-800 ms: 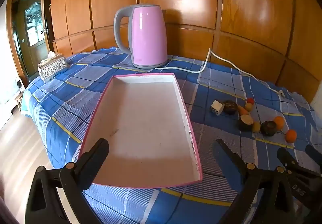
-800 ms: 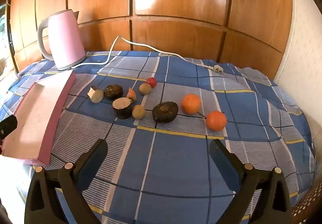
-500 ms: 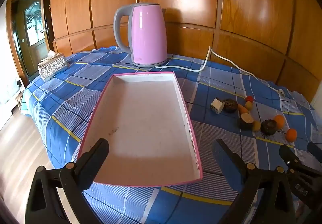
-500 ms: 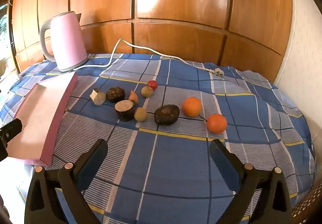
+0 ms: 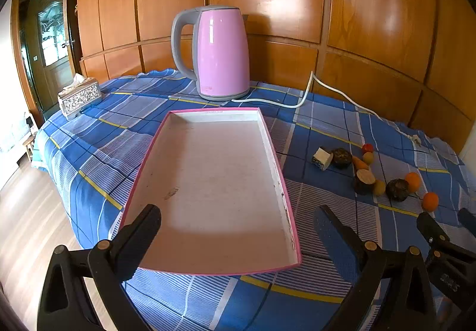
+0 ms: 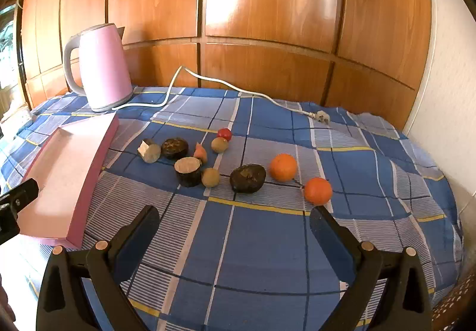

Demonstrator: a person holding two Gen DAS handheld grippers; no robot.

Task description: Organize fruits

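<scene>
Above blue checked cloth [image 6: 253, 241], left tool [image 5: 238, 227] and right tool [image 6: 233, 225] tilt downward, both wide, empty.

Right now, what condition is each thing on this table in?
Pink tray: empty.
Kettle: upright, lid shut.
Kettle's plug: unplugged, lying on the cloth.
Two oranges: whole, loose on the cloth.
Left tongs: open, holding nothing.
Right tongs: open, holding nothing.

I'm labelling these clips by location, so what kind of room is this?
Probably a room in a home, maybe a dining area. A table under a blue checked cloth holds a pink electric kettle and a tissue box, with wooden wall panels behind and a doorway to one side.
</scene>
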